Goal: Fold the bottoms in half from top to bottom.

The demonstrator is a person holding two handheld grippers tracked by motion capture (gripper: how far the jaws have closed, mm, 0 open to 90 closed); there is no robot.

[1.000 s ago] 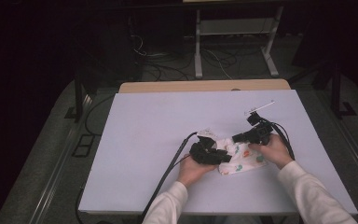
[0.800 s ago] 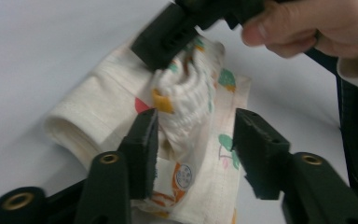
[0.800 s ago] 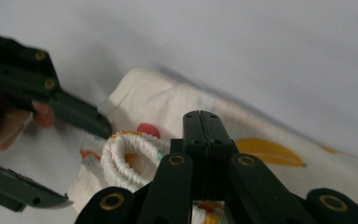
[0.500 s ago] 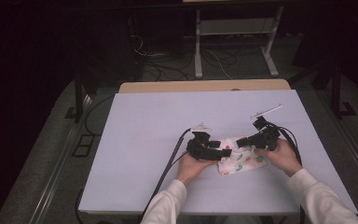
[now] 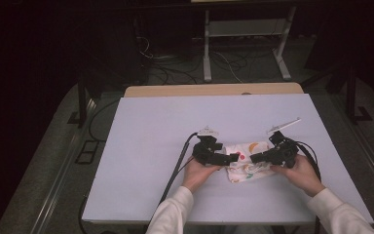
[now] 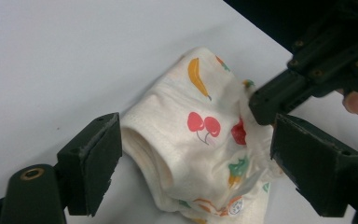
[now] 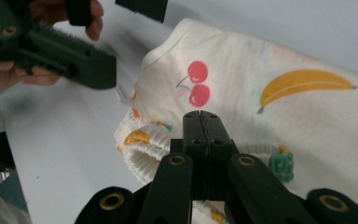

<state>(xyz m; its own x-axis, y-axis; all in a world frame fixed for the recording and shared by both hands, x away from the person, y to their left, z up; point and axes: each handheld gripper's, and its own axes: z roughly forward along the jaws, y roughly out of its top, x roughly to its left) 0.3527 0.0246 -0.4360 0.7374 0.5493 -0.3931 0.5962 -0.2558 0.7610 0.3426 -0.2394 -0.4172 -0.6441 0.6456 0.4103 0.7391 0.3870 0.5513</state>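
Your small white fruit-print cotton garment [image 5: 247, 161] lies on the white desk [image 5: 165, 136], long axis left-right. Your right gripper [image 7: 200, 122] is clamped on its elastic edge. Your left gripper [image 6: 193, 158], jaws just opened apart, straddles its left end untouched.

A pale table top [image 5: 175, 146] carries a bunched, fruit-printed white garment [image 5: 248, 163]

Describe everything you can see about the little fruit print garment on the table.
The garment is small, cream soft knit, printed with cherries, a banana and other fruit, with a ribbed elastic band. It lies bunched on the white table, near the front edge. The right tool is shut on its elastic edge. The left tool has just been opening; its jaws straddle the garment without pressing.
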